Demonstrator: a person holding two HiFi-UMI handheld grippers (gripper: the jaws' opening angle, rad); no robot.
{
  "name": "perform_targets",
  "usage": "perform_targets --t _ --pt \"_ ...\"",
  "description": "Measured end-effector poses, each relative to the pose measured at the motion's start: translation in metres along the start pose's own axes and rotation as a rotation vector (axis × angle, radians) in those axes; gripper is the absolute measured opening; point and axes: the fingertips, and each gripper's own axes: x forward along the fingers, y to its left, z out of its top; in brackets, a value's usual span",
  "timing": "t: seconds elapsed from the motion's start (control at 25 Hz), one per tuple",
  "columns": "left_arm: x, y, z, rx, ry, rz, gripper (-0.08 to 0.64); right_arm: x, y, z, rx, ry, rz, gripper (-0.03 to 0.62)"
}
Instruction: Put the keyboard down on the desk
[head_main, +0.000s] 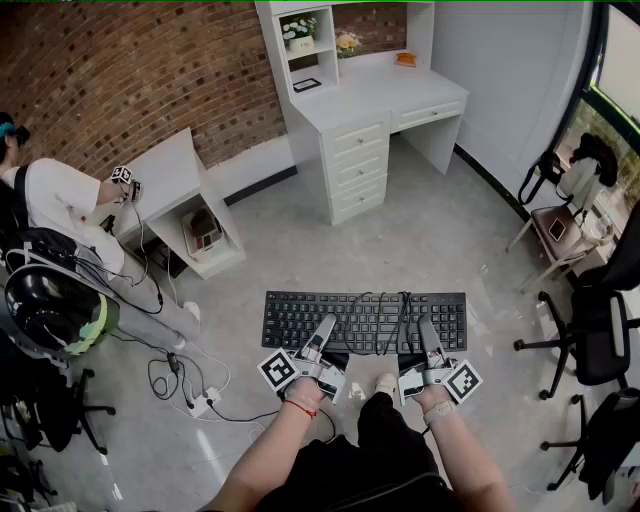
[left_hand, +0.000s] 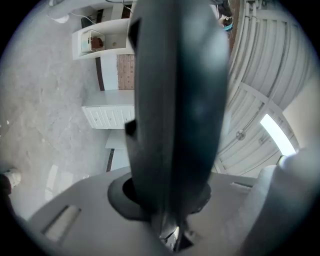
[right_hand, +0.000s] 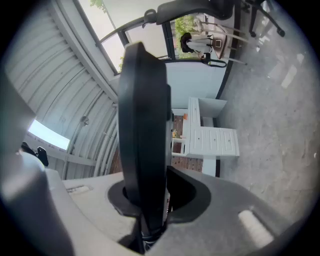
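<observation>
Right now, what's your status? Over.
Flat black keyboard clamped by left hand-held gripper and right hand-held gripper. Carried in the air, not yet on white desk with drawers. Nothing seen in the way.

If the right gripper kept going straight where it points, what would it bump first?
The right gripper is shut on the black keyboard, which would travel along. Beyond that the way looks free up to the white desk, probably the first thing met, though depth is unclear.
</observation>
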Motion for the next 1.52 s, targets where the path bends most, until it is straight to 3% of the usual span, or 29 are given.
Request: perform_targets --t 0.68,1.28,1.52 --pt "0.172 0.042 -0.002 0.010 -0.071 0.012 0.064 0.123 -0.057 0.134 0.023 0.073 -0.009 0.064" --pt "0.244 0.068 0.012 -0.013 -0.059 0.048 0.064 0.174 -0.090 0.176 0.065 0.052 -0.055 0.063" --pt "0.298 0.088 0.041 -0.025 -0.057 0.068 0.064 0.231 -0.110 0.197 0.069 0.049 -0.077 0.063"
